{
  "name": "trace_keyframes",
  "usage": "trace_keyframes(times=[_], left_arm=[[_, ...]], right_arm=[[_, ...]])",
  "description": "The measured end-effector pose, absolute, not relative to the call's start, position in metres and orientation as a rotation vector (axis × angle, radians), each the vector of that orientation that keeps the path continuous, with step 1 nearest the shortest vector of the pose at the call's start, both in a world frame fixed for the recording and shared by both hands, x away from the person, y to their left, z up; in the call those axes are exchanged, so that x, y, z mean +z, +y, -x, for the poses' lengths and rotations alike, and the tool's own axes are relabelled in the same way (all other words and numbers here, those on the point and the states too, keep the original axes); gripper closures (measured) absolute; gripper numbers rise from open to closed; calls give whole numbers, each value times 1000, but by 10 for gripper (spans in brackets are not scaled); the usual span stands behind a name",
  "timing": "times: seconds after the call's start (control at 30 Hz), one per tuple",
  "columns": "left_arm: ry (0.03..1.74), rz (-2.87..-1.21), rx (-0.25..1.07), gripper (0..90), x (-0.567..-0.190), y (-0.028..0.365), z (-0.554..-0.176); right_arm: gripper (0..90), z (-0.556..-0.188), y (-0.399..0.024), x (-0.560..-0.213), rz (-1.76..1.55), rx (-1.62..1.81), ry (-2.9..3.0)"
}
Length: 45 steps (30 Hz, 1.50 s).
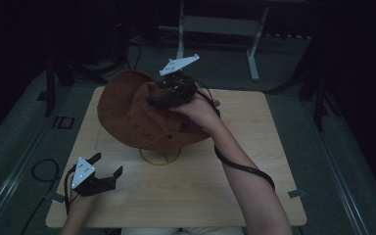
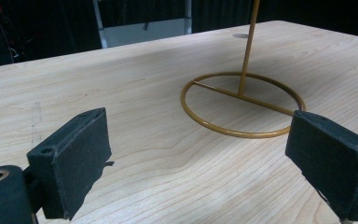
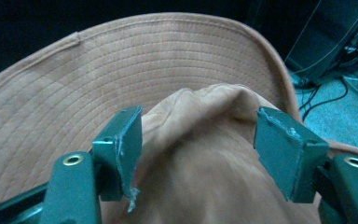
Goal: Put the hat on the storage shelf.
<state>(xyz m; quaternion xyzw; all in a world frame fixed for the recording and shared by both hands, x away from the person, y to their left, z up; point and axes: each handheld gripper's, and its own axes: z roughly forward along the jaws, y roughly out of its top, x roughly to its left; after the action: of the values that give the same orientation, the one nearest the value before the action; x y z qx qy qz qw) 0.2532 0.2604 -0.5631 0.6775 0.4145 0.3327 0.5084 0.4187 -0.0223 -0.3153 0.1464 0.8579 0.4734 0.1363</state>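
Note:
A brown brimmed hat (image 1: 127, 112) sits tilted on a thin gold wire stand (image 1: 160, 157) at the middle of the wooden table (image 1: 254, 147). My right gripper (image 1: 159, 100) is at the hat's crown from the right. In the right gripper view its jaws (image 3: 198, 154) stand apart on either side of a raised fold of the crown, with the brim (image 3: 121, 60) behind; a gap shows beside the right pad. My left gripper (image 1: 108, 164) rests low at the table's front left, open and holding nothing. In the left gripper view it (image 2: 198, 158) faces the stand's ring base (image 2: 242, 133).
A white metal frame (image 1: 215, 24) stands on the floor behind the table. A black cable (image 1: 44, 169) loops on the grey floor at the left. The right gripper's cable (image 1: 245, 169) hangs along the person's forearm.

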Motion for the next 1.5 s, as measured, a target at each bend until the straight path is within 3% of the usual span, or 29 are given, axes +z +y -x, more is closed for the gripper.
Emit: trace_keyframes(times=[0.23,0.3,0.43,1.13,1.5], left_arm=[[1004,-1640,804,71,-564,261,-254],[1003,-1643,803,71,-564,260,-254],[999,-1651,806,71,-564,258,-254],[998,-1666,793,71,-566,256,-255],[1020,-1656,782,71,-570,259,-257]], right_arm=[[218,-405,-62,-314,-440,1446,2484],[154,-402,-75,-316,-436,1474,2494],[134,-392,-98,-323,-445,1478,2491],[136,-367,-224,-363,-621,1493,2274],[136,-367,-277,-421,-777,1393,2221]])
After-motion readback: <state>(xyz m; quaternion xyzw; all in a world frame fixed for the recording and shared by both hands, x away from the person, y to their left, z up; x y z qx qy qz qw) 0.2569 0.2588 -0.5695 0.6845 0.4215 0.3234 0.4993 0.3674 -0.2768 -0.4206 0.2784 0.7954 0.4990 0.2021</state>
